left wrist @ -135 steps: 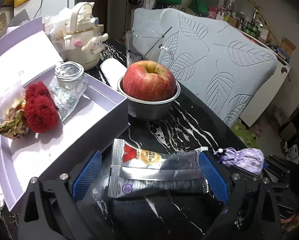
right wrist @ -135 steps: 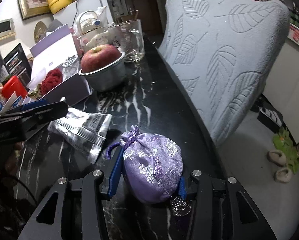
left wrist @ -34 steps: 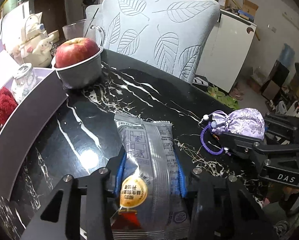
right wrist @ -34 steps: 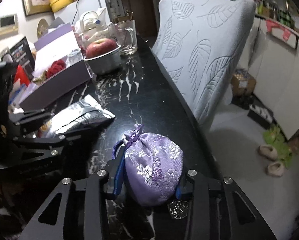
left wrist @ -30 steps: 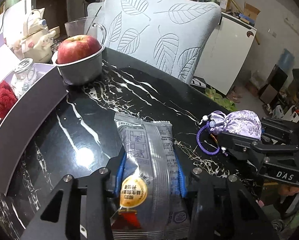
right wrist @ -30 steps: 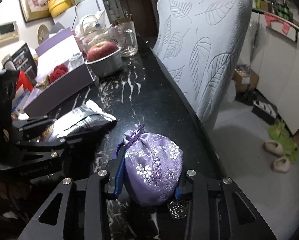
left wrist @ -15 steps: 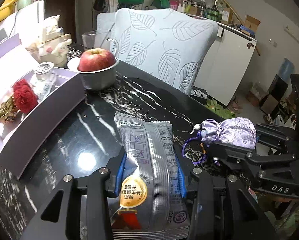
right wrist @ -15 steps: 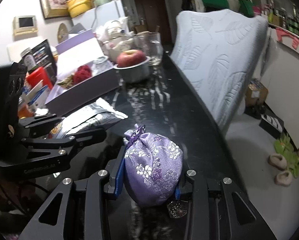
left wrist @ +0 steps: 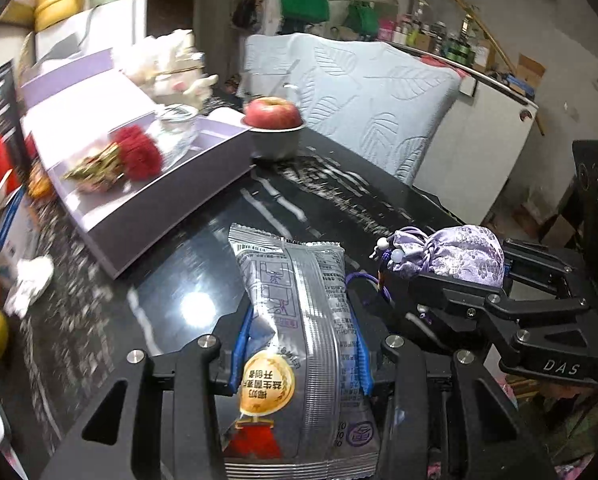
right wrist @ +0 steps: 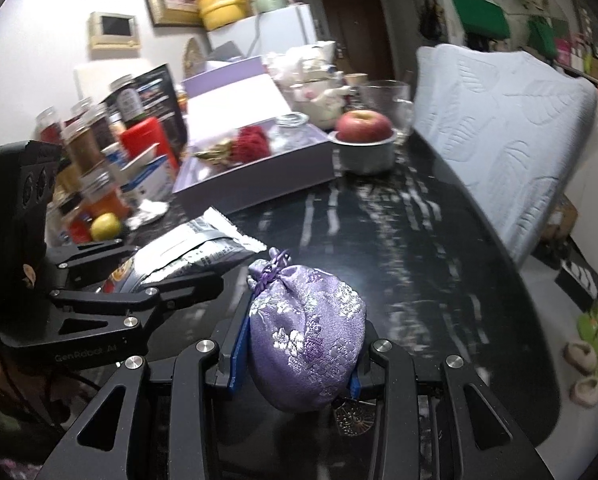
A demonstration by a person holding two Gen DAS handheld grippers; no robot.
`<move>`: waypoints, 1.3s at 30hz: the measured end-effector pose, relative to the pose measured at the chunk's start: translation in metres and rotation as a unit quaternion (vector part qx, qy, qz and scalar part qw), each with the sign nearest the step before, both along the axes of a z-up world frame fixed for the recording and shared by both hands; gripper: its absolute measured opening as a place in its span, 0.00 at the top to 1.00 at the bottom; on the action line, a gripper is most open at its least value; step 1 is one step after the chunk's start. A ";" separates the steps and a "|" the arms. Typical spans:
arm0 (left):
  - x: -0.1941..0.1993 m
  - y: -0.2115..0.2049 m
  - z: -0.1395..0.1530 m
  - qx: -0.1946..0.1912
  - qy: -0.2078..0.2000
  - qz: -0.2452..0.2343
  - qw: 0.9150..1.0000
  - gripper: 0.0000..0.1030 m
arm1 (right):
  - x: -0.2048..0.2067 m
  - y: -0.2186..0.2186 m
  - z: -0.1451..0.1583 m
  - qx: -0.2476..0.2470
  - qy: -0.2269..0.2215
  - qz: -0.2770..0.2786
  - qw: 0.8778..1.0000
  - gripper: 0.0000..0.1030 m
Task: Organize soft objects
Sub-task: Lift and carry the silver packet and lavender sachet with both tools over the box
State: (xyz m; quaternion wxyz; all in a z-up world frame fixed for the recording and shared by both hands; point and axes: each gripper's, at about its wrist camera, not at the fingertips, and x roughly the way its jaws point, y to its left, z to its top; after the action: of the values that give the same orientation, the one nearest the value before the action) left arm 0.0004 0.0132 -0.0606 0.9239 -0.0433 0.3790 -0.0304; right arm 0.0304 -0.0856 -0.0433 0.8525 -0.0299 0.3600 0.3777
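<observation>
Left gripper [left wrist: 301, 356] clamped on a silver snack packet [left wrist: 299, 320], blue pads pressed into both long edges, packet raised off the black marble table [left wrist: 339, 204]. Right gripper [right wrist: 295, 356] closed around a purple pouch [right wrist: 305, 332], pads squeezing its sides, cord and beads dangling from its neck. Both held in the air on the near side of the open lavender box [left wrist: 171, 196], the pouch to the right of the packet, the two grippers close together.

Inside the box: a red fuzzy ball [left wrist: 139, 154], a gold wrapper [left wrist: 95, 170] and a small glass jar [left wrist: 177, 130]. Just beyond the box's right end, an apple [left wrist: 273, 114] in a metal bowl [left wrist: 277, 142].

Probably mid-carry toward the box, judging by the blur in the background.

Risks from here:
- Slipping of the packet: slick foil, gripped near the bottom half only, top end free to flop and catch on the box's near wall.
- Collision between the grippers if both steered to the box at once, given how close together.
- Snagging of the pouch's cord on the wall or on the left gripper.
- Knocking over the jar or nudging the bowl by coming in too low or too far right.
</observation>
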 end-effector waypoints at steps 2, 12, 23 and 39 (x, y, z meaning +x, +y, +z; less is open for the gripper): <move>-0.012 0.010 0.001 -0.006 -0.001 0.016 1.000 0.60 | -0.009 0.010 0.002 0.003 -0.001 0.014 1.000 0.64; -0.067 0.052 0.012 0.000 -0.024 0.083 0.996 0.60 | -0.044 0.054 0.009 0.016 -0.011 0.074 0.997 0.64; -0.084 0.089 0.041 0.014 -0.055 0.131 0.990 0.60 | -0.048 0.094 0.032 0.034 -0.033 0.122 0.991 0.64; -0.042 0.121 0.088 0.019 -0.106 0.126 0.986 0.60 | -0.005 0.125 0.089 0.056 -0.088 0.136 0.985 0.64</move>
State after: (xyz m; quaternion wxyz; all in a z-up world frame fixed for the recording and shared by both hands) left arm -0.0419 0.1344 0.0269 0.9561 -0.0695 0.2704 0.0893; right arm 0.0249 0.0393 0.0457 0.8221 -0.0637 0.2545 0.5054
